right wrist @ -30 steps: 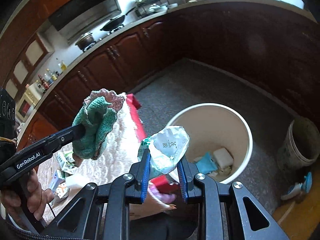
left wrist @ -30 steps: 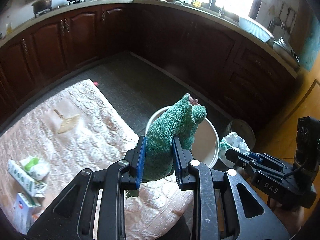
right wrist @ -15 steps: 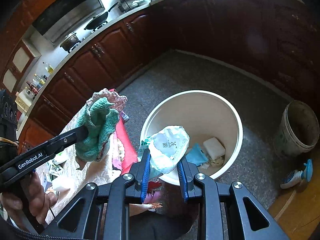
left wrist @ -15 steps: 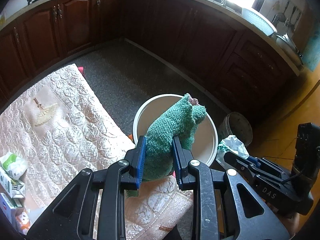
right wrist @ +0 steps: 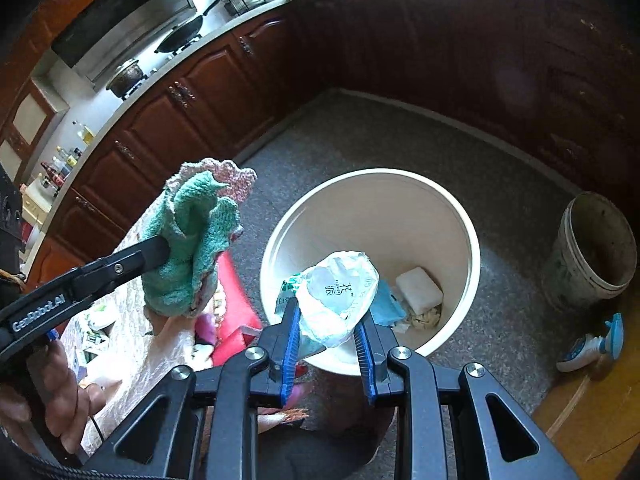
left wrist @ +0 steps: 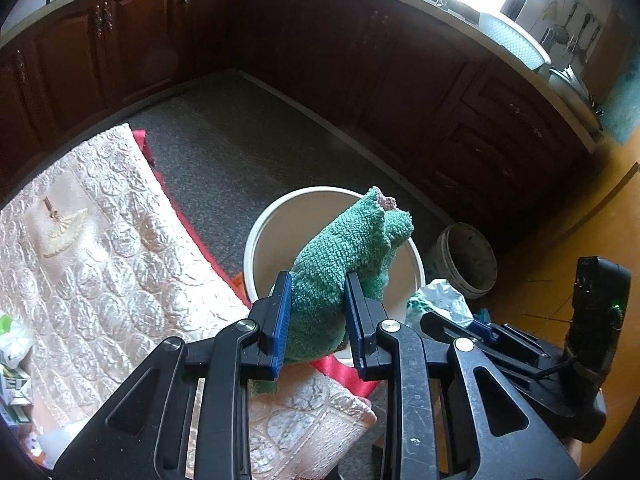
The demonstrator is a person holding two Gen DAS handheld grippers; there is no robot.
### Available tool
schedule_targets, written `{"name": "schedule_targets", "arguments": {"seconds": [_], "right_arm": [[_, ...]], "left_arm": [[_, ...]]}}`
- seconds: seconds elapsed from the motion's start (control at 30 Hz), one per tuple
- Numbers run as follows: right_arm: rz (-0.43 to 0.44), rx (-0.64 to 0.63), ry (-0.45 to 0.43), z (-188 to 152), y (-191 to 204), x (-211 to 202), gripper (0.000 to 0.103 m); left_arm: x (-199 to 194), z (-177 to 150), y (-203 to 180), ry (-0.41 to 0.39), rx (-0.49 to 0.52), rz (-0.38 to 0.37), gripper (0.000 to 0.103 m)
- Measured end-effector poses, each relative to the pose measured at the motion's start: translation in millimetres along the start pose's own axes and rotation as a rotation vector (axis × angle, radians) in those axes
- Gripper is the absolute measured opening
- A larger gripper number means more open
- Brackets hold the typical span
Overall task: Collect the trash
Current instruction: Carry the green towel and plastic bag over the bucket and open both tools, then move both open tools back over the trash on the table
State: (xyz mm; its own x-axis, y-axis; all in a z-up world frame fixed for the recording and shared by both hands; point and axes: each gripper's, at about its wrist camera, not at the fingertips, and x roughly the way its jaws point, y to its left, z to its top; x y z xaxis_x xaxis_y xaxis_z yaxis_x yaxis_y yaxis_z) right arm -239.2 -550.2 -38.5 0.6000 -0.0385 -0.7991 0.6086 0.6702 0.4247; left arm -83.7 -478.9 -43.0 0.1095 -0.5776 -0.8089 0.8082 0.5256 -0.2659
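Right wrist view showed the right gripper (right wrist: 328,334) clamped on a light, crushable crumpled white plastic wrapper (right wrist: 340,296); the left gripper (left wrist: 318,314) pinched a soft green terry cloth (left wrist: 344,256) mid-fold

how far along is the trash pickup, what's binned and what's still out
Done: the white bin already holds a white block and blue scrap. In hand: the left gripper clamps a green cloth, the right gripper a crumpled white wrapper, both near the bin, neither dropped. Left: packets on the quilted cover.
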Motion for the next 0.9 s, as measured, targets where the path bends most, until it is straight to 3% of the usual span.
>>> {"name": "schedule_targets", "arguments": {"seconds": [0.07,0.13,0.17,0.3,0.9], "right_arm": [[-0.005,0.002,0.009,-0.3,0.2,3.4,0.026],[-0.023,0.0,0.009,-0.2,1.1,5.8,0.048],[-0.033,0.0,0.003,-0.8,1.4,6.0,0.052],[-0.021,0.011,0.014,-3.1,-1.1,8.6,0.052],[-0.016,-0.007,0.023,-13.5,7.5,3.0,0.053]], "left_arm": [[1.5,-0.6,3.2,0.011,-0.011,-0.004,0.025],[2.6,-2.8,5.5,0.019,-0.016,-0.013,0.032],[2.0,-3.9,6.8,0.021,-0.017,-0.015,0.032],[0.0,-8.4,9.8,0.022,-0.02,-0.008,0.04],[-26.9,-22.1,12.0,-0.03,-0.021,0.078,0.04]]}}
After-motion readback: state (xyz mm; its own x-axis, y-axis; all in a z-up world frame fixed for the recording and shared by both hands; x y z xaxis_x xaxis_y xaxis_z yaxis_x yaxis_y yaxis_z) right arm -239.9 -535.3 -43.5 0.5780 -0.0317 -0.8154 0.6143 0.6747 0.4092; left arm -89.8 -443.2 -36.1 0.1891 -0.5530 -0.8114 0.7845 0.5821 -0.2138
